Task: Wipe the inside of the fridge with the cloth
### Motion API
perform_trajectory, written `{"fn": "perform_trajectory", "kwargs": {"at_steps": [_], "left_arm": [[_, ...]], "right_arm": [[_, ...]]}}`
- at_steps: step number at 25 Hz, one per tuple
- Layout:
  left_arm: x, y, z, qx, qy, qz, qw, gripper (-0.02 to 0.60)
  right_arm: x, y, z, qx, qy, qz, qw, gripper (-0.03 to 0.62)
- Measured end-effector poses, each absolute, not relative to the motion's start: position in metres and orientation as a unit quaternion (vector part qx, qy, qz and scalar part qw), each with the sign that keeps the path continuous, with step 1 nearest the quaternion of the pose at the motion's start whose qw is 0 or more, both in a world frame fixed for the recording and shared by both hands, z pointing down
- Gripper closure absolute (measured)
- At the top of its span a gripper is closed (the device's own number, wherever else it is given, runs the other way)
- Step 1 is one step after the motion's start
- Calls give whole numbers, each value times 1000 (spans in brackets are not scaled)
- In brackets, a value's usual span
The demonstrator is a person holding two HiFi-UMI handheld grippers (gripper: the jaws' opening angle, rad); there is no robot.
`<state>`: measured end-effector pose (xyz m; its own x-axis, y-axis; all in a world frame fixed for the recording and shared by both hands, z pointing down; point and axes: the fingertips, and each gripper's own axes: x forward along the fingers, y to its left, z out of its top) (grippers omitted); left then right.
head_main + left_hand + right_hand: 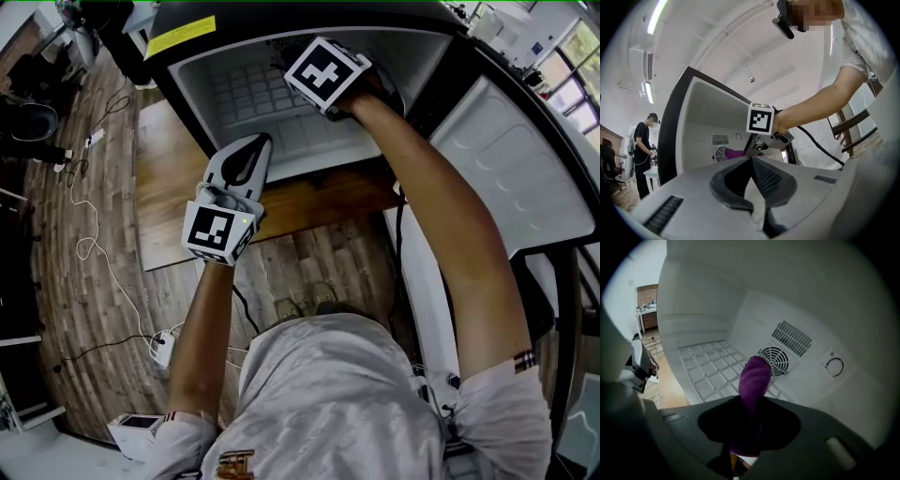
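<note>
The small fridge (pixel 202 70) stands open below me, with white walls and a gridded floor (pixel 710 364). My right gripper (pixel 750 404) is deep inside it, shut on a purple cloth (pixel 754 378) that sticks out towards the back wall near the round fan vent (pixel 776 359). In the head view only its marker cube (pixel 326 75) shows and the cloth is hidden. My left gripper (pixel 261 142) hovers outside at the fridge's front edge, shut with nothing between its fingers. From the left gripper (pixel 751 160) view the cloth (pixel 735 153) shows under the right gripper.
The fridge door (pixel 516 159) hangs open at the right. A wooden board (pixel 178 187) lies under the fridge on the plank floor. Cables (pixel 89 234) and a power strip trail at the left. A person (pixel 643 154) stands far off beside a table.
</note>
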<state>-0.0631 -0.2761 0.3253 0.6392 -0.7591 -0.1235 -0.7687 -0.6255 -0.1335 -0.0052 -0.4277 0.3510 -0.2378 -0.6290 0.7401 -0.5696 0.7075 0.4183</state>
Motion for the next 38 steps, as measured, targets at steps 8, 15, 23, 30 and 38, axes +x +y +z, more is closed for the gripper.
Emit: {"fn": "perform_trajectory", "kwargs": {"at_steps": [8,15,23,30,38], "left_arm": [[-58,-276,327,-904,417,24,86,583],[-58,-276,328,-905,416,22,86,581],[-59,-273,327,-905,417,22,87,581],[-62,-272,326,-903,420,22,87,581],[-62,-272,329,-903,421,20,85,581]], "right_arm": [[46,-444,350,432,-760,-16,485,479],[76,-455,350,466,-735,-15,492,479],[82,-456,347,481,-725,-21,493,479],[83,-454,343,500,-715,-52,485,478],[66,-431,324,503,-727,-93,459,479]]}}
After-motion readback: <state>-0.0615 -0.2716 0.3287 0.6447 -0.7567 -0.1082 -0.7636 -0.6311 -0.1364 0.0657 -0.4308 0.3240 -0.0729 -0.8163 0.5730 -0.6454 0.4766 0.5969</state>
